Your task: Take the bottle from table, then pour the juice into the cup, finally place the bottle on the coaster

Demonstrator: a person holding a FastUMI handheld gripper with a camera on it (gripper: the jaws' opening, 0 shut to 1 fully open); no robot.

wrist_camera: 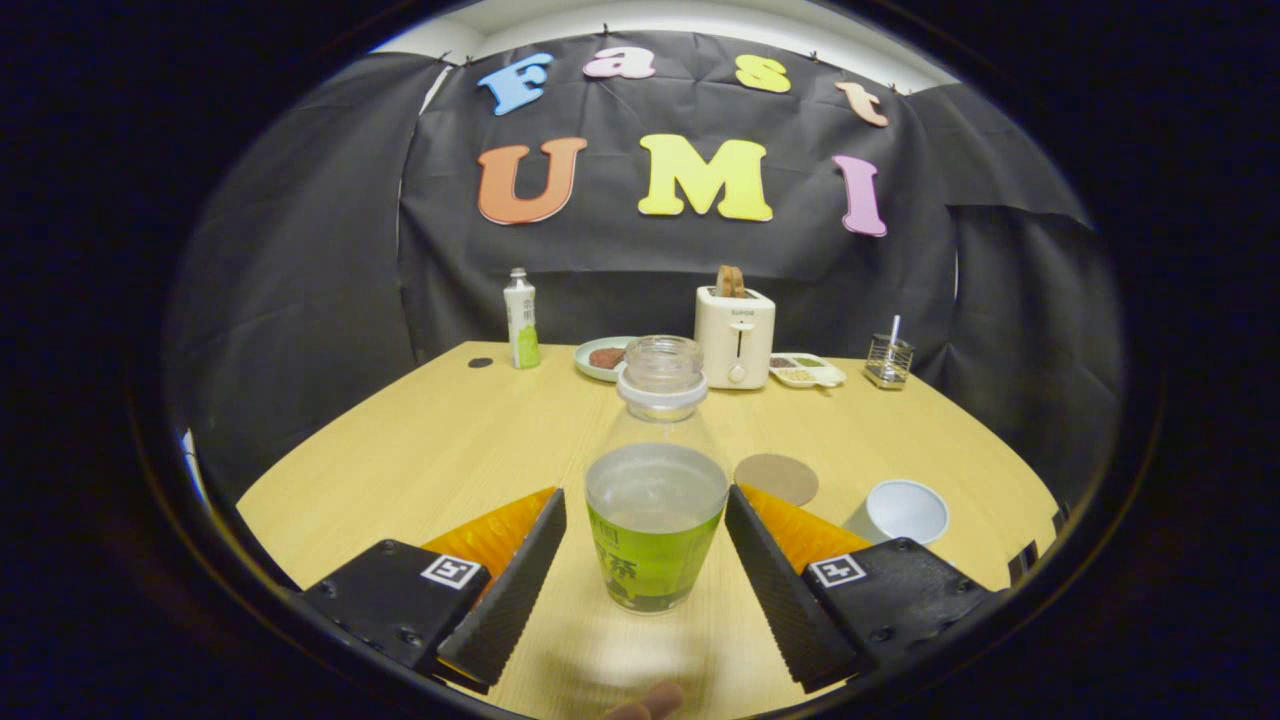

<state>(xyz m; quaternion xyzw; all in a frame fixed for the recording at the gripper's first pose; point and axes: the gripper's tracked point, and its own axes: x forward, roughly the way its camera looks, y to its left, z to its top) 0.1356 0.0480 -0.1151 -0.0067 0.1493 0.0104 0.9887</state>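
A clear bottle (655,500) with a green label and an uncapped mouth stands upright on the wooden table (450,450). It sits between my two fingers, with a small gap on each side. My gripper (645,497) is open around it, touching neither side. A round brown coaster (776,478) lies flat just beyond the right finger. A white cup (900,512) stands to the right of the coaster, next to the right finger.
Along the back of the table stand a white-and-green bottle (520,320), a plate (590,365) with a cookie, a cream toaster (735,335) with toast, a snack tray (806,371) and a small glass holder (888,360). A person's fingertip (650,703) shows below the bottle.
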